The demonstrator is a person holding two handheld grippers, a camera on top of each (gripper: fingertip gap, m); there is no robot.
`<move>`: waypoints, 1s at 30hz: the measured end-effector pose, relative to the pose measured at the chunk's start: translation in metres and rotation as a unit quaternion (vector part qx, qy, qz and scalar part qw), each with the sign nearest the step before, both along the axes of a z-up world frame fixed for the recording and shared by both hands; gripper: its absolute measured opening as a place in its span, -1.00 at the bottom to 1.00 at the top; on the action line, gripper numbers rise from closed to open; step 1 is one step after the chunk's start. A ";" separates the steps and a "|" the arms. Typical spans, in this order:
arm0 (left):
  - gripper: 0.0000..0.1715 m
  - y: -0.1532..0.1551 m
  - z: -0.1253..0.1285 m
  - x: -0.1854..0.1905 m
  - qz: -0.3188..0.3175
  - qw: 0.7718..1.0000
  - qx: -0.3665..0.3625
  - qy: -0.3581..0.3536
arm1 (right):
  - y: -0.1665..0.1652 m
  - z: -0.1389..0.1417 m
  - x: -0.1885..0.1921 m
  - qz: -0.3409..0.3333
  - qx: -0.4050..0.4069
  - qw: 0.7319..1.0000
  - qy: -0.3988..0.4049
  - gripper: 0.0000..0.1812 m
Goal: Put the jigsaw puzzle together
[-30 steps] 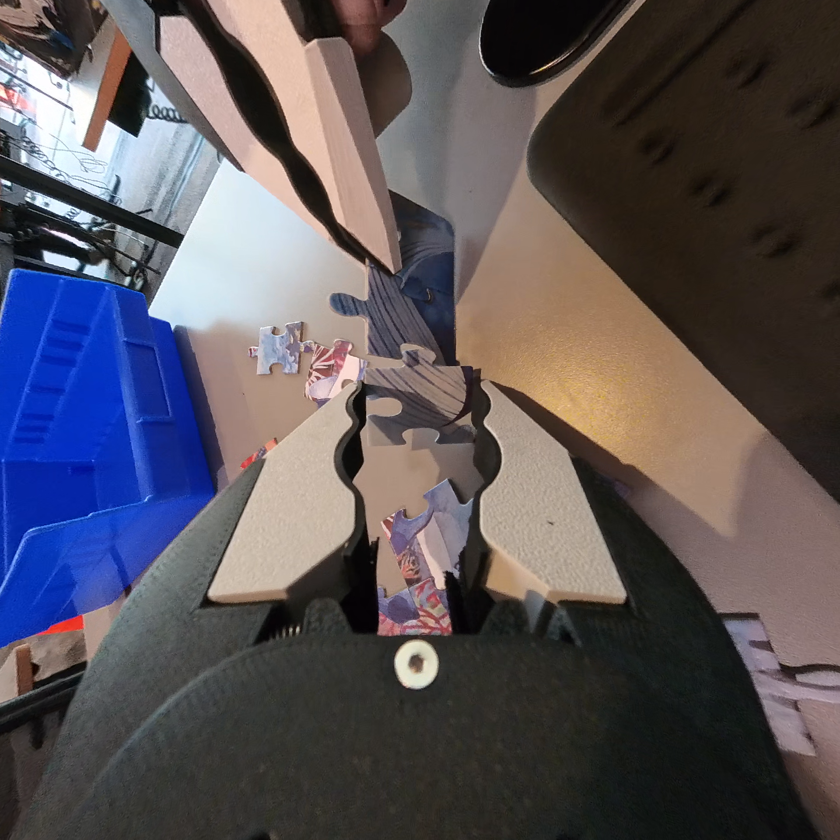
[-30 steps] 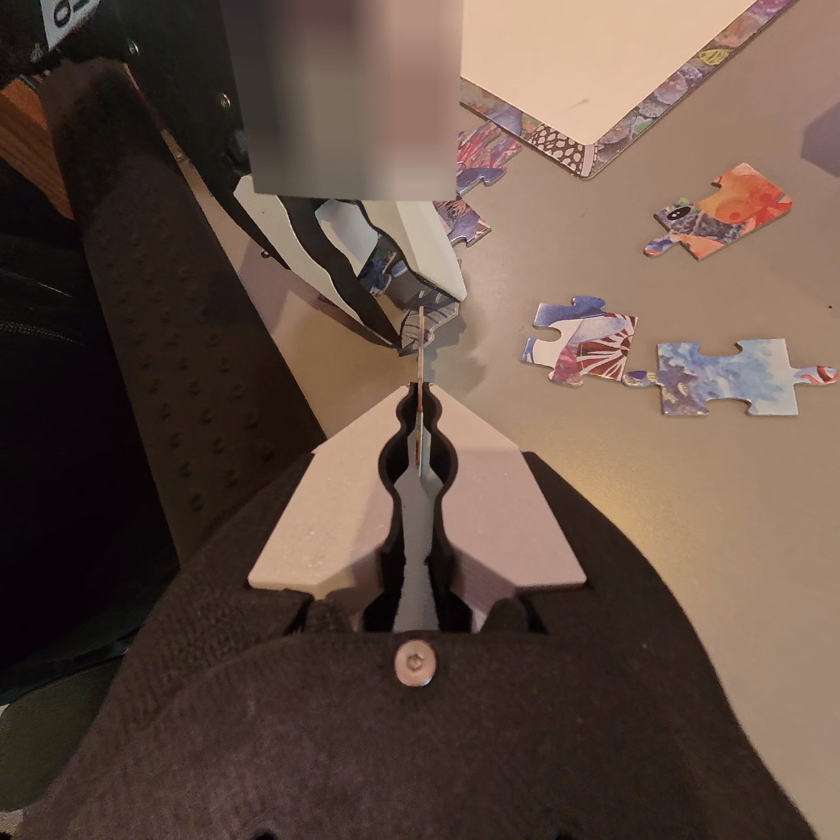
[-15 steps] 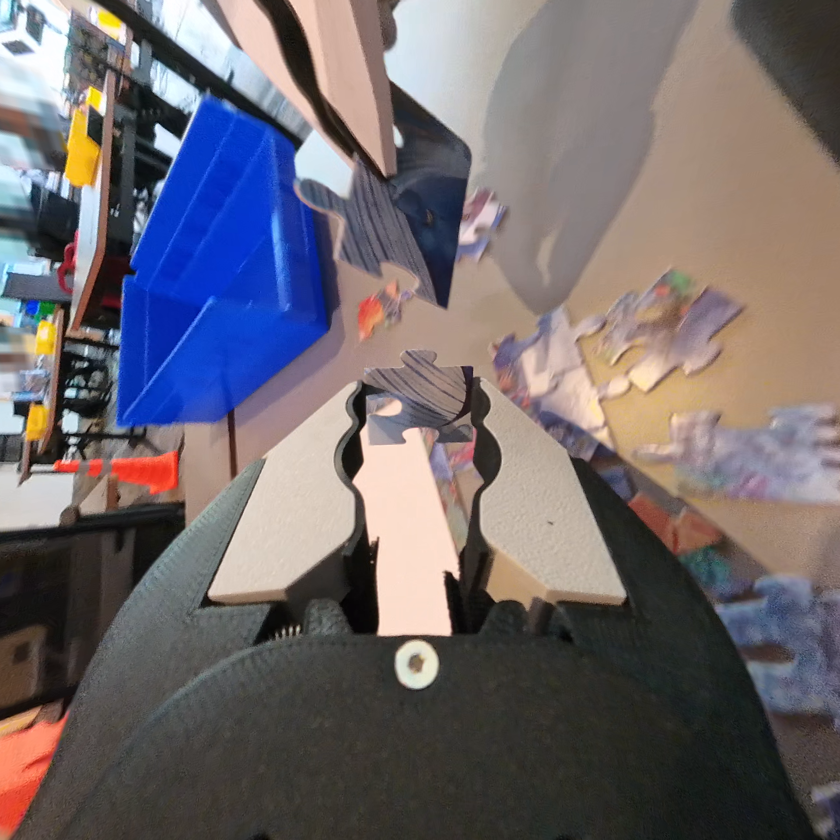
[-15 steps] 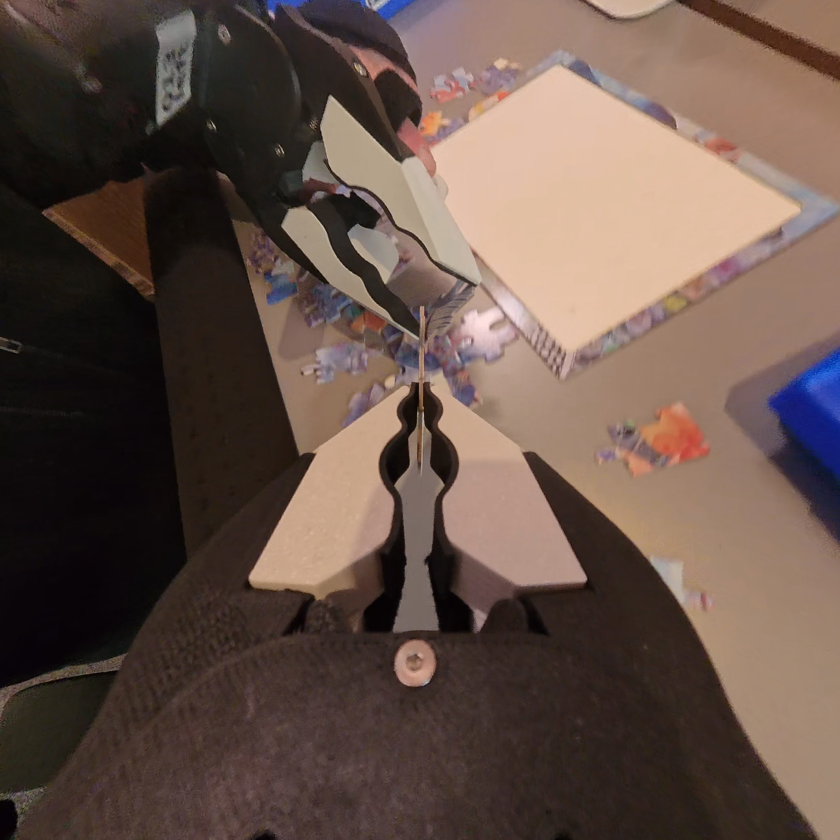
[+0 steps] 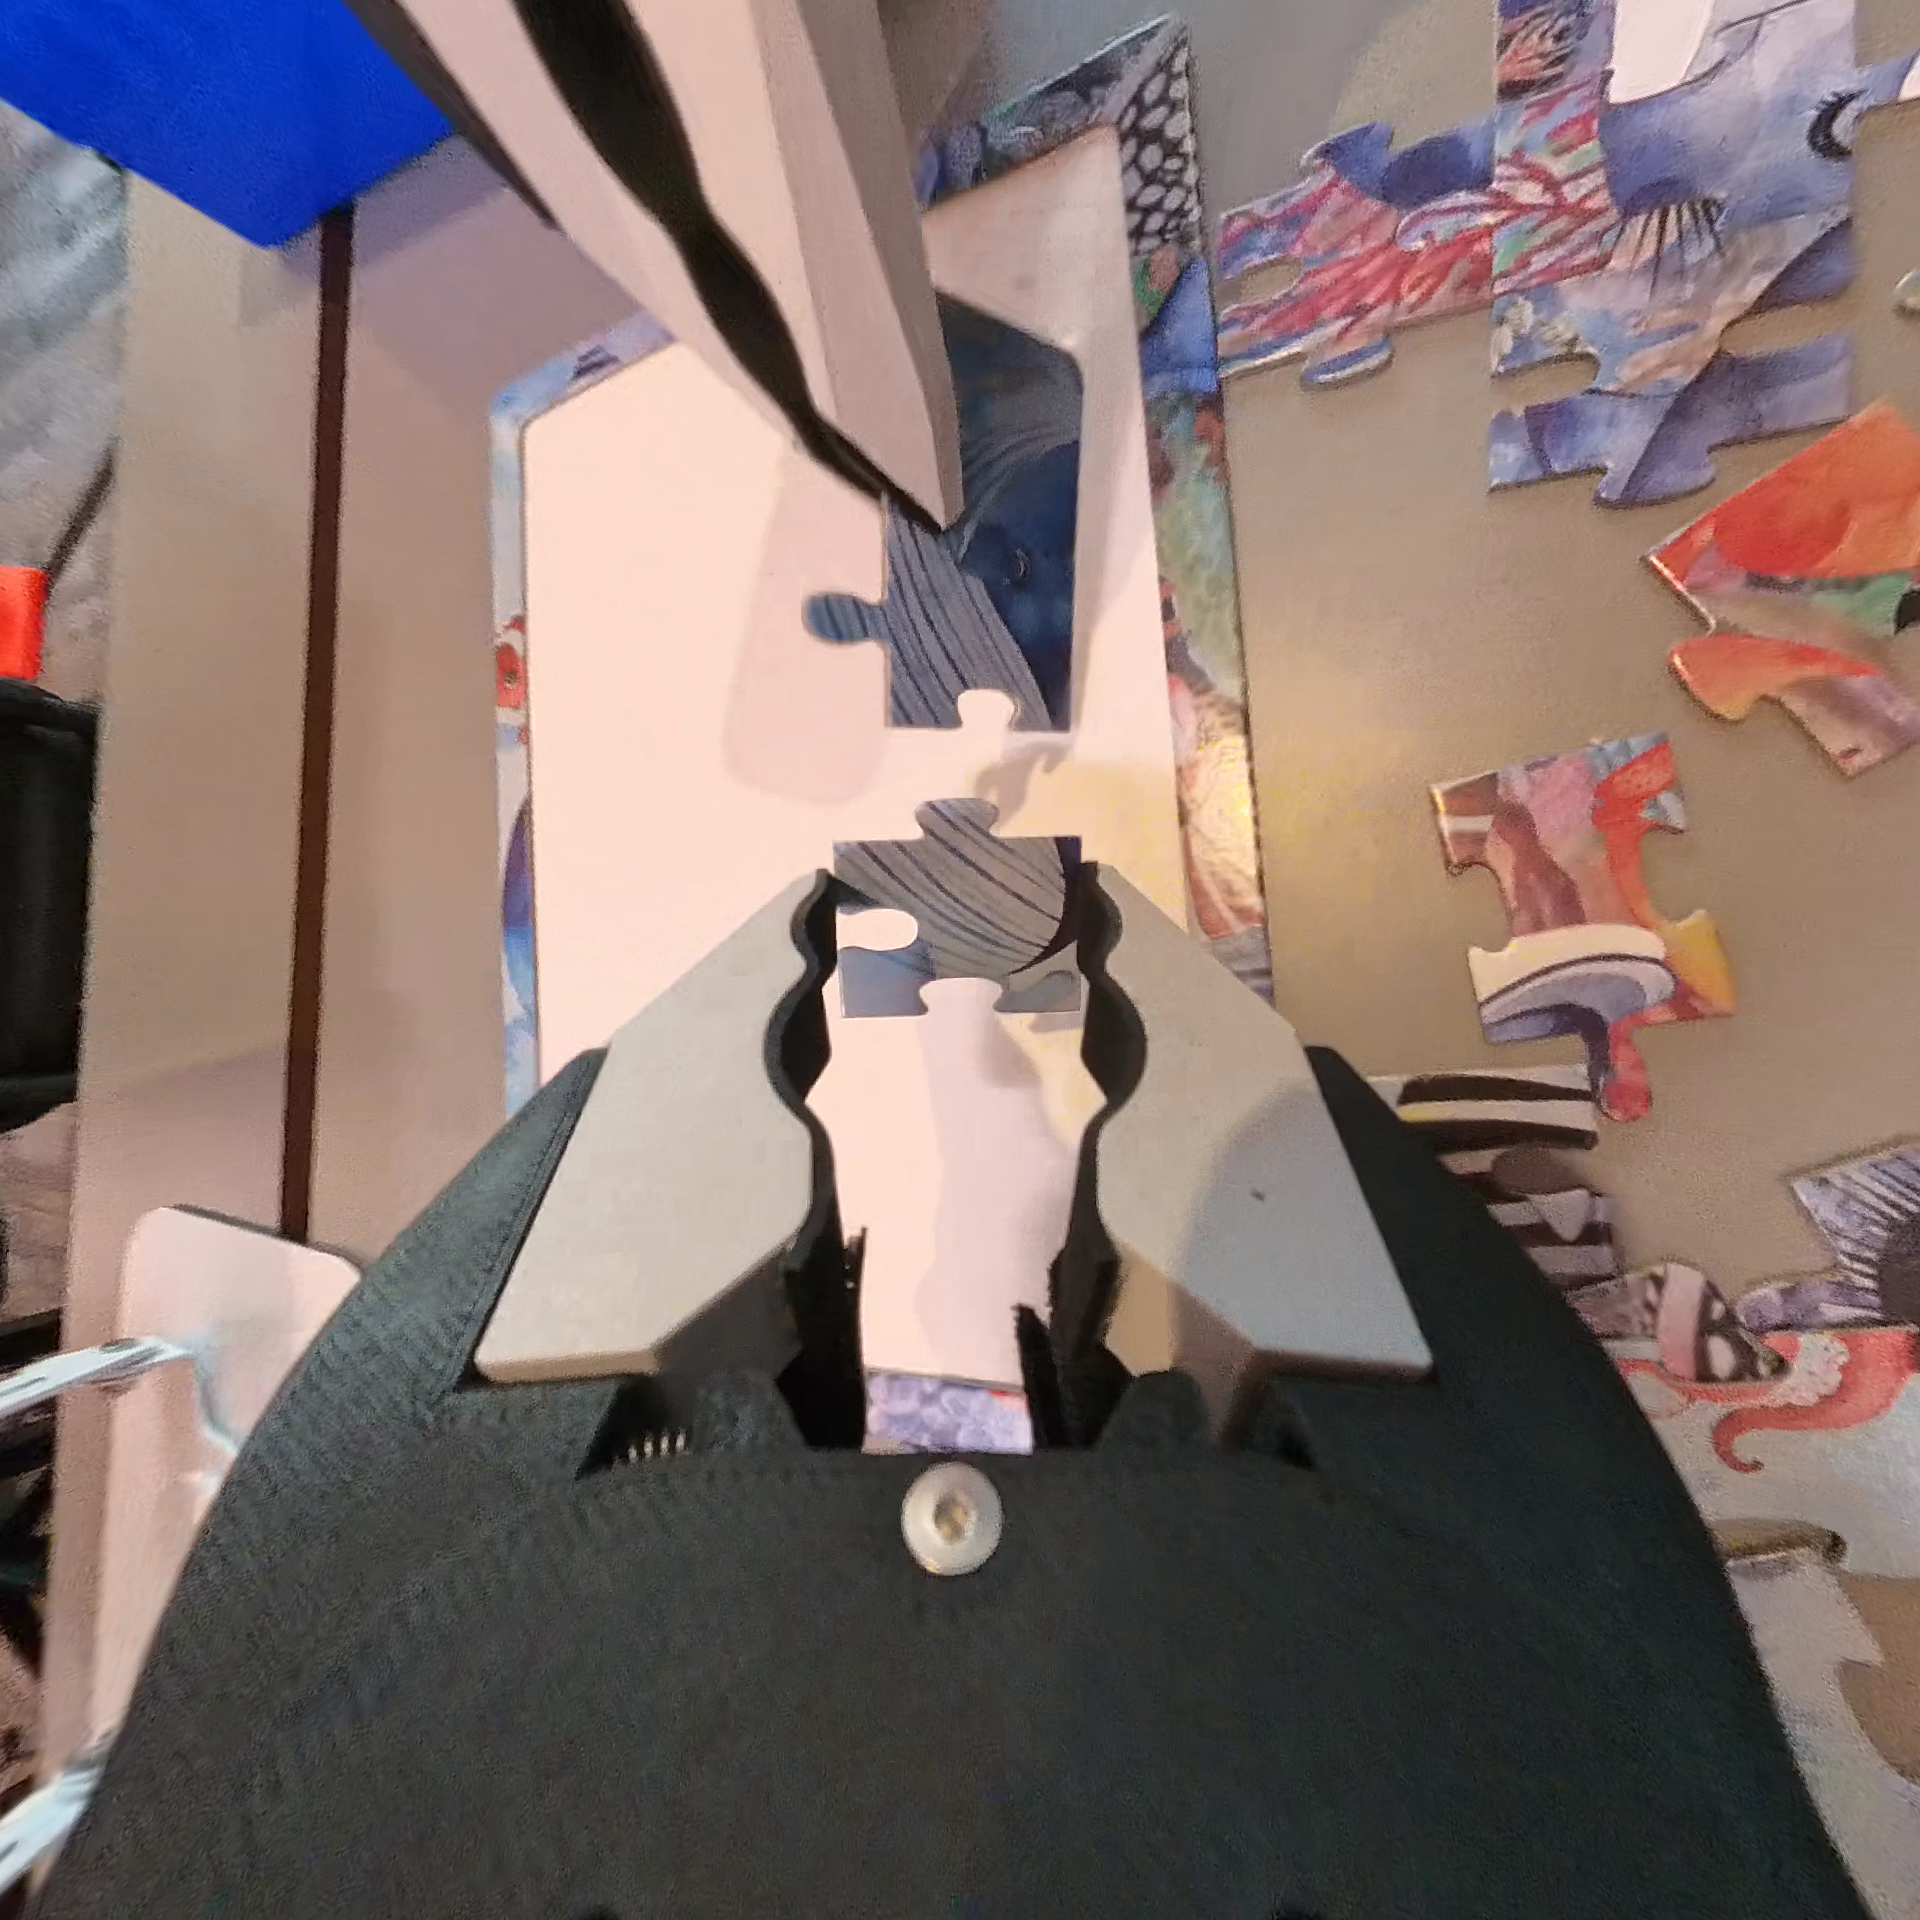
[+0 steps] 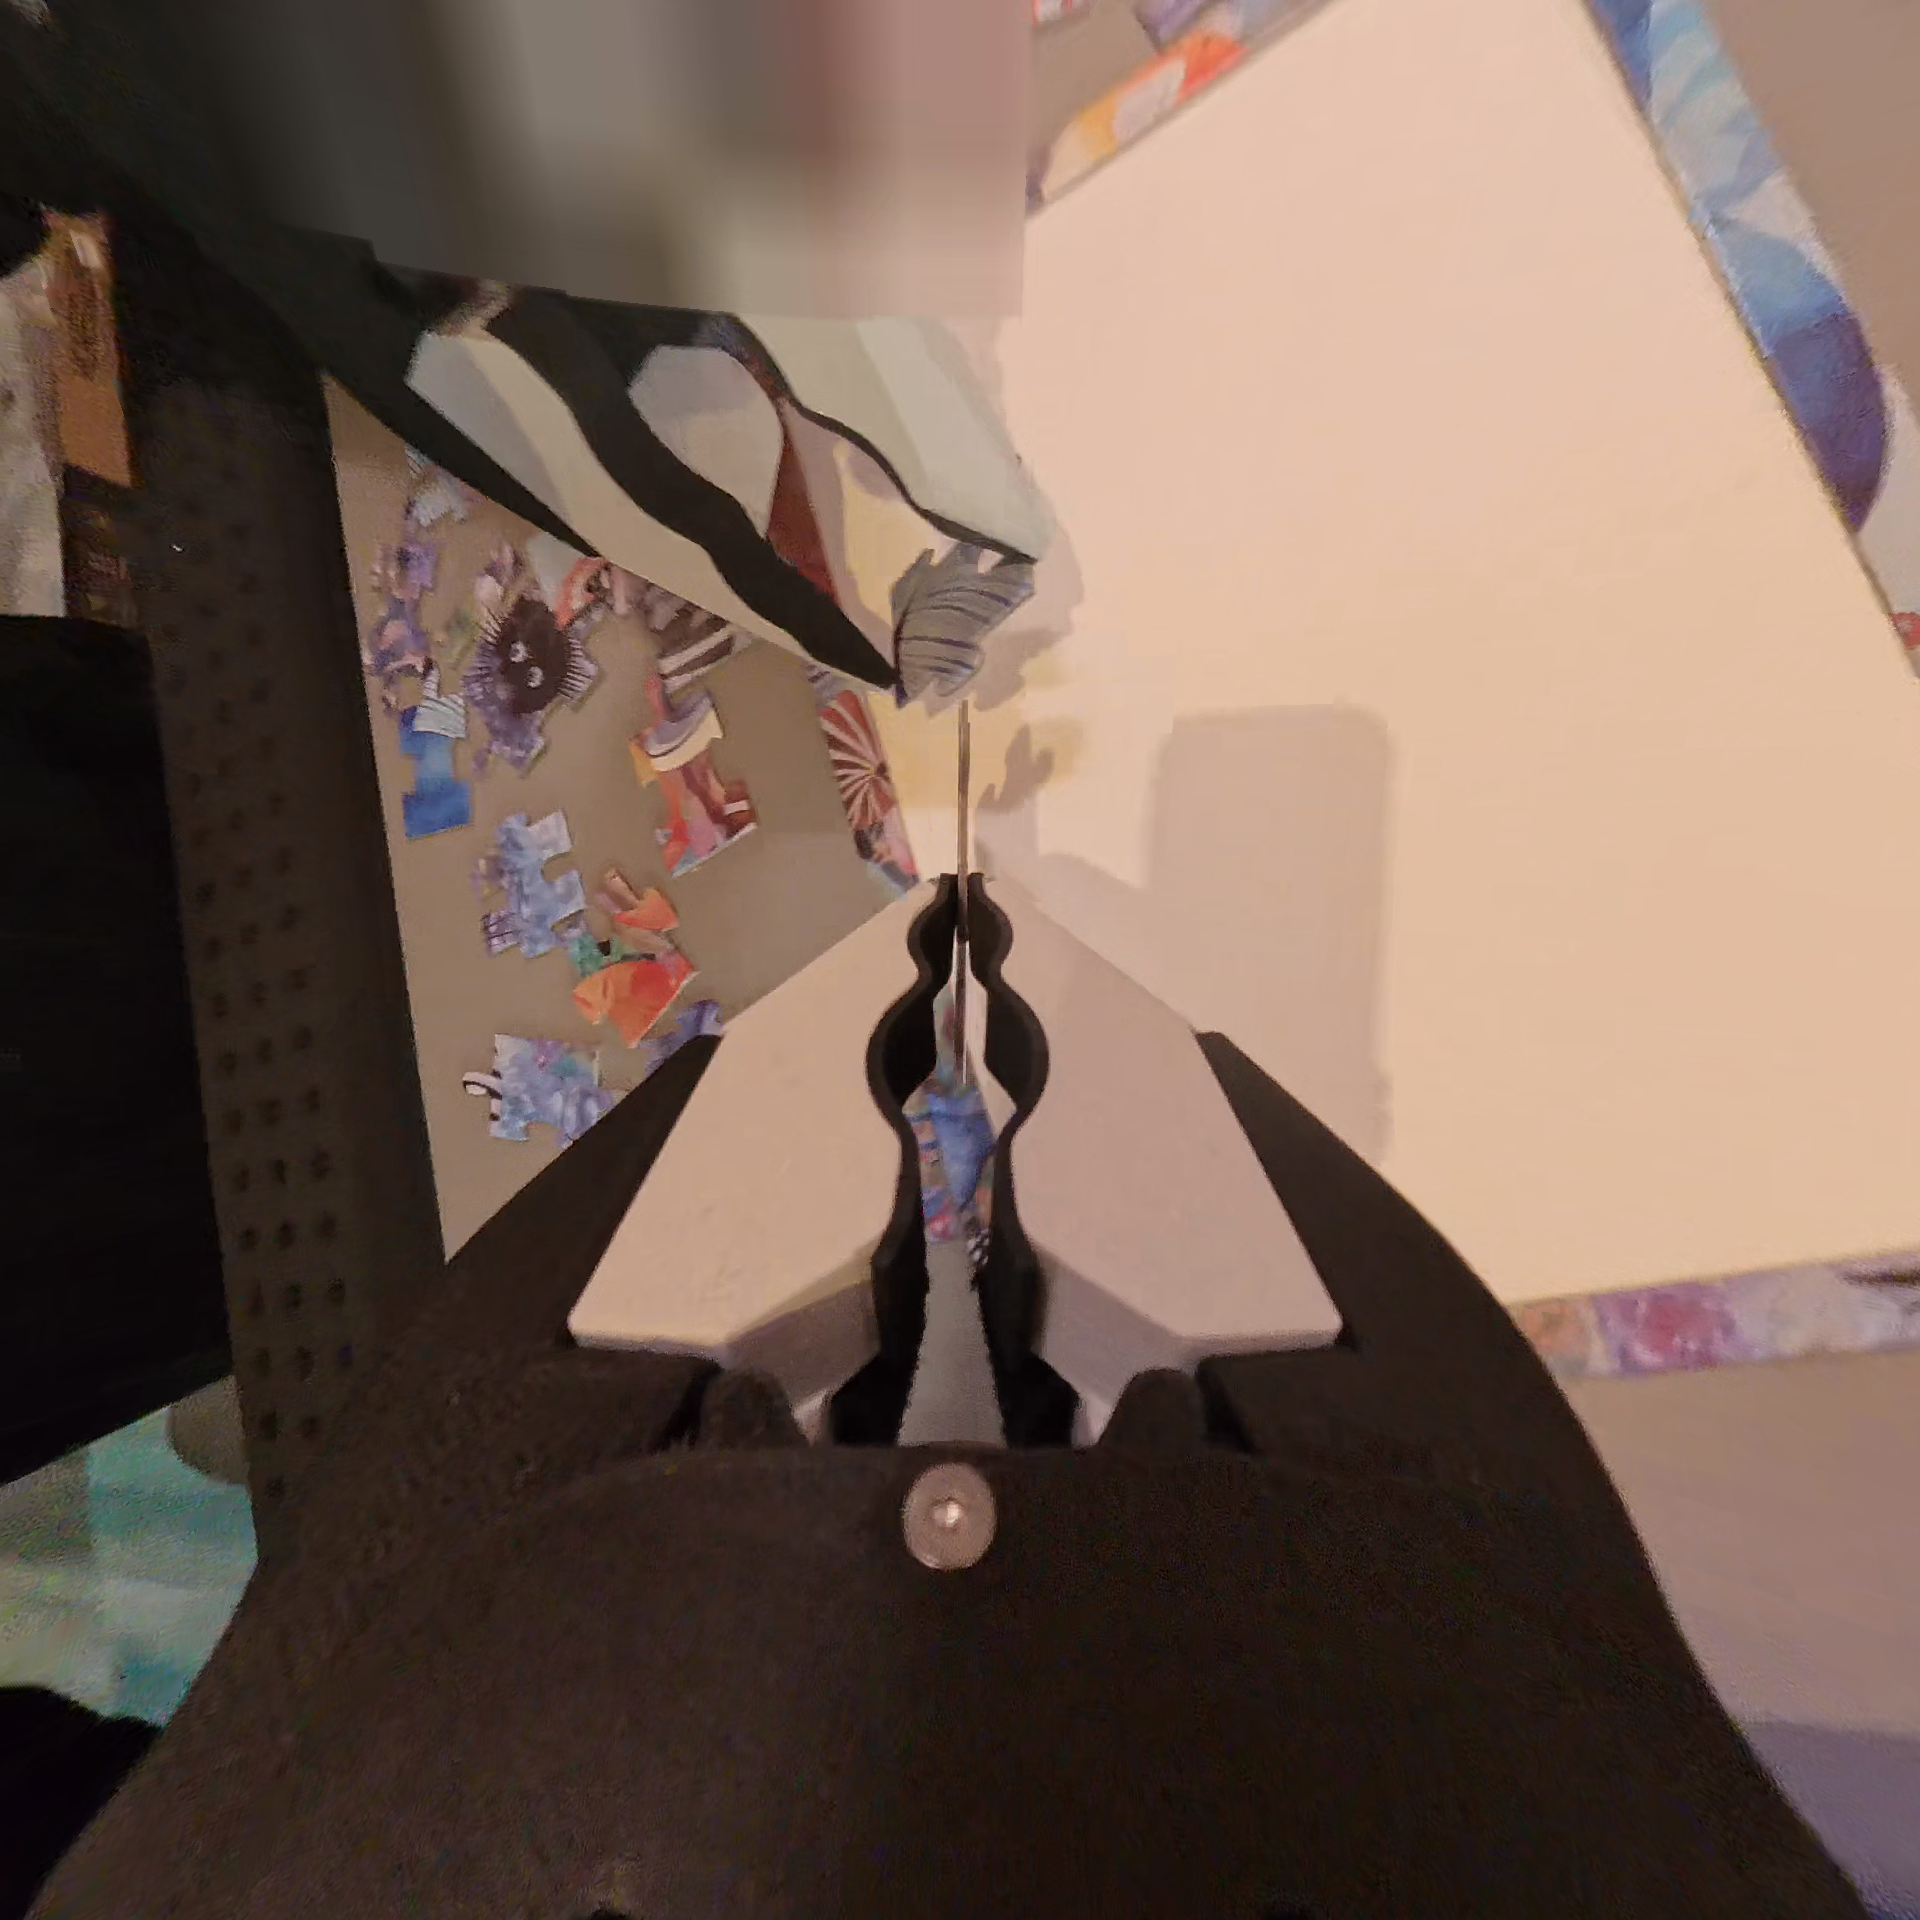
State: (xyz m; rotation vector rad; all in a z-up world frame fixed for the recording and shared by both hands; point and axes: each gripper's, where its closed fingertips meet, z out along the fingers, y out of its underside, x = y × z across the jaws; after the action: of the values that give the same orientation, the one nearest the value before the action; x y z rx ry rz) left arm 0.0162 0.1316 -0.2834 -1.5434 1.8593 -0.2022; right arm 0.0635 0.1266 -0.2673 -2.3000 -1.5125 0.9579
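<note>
Two handheld grippers each carry a jigsaw piece above the pale puzzle board (image 5: 665, 644), which lies on the desk (image 5: 1351, 727) inside its patterned frame. The left gripper (image 5: 958, 914) clamps a blue striped piece (image 5: 951, 904) edge to edge between its fingertips, the knob pointing ahead. Just beyond it, the right gripper (image 6: 961, 883) pinches a darker blue piece (image 5: 987, 623) by its faces, so its own camera sees only a thin edge. The notch faces the knob, slightly apart. The step in hand appears to be mating these two in mid-air. Next, the knob likely needs lining up with the notch, then a gentle push together. Loose pieces (image 5: 1579, 935) lie to the right.
</note>
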 end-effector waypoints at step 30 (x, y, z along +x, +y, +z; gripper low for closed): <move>-0.48 0.001 -0.014 0.034 -0.041 0.997 -0.061 0.003 | 0.001 -0.032 0.039 -0.029 0.047 0.990 -0.128 -0.60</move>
State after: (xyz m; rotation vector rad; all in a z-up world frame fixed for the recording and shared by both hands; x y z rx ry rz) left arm 0.0507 0.1323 -0.2978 -1.5527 1.9482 -0.3548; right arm 0.1028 0.1277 -0.2995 -2.4569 -1.5380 0.5819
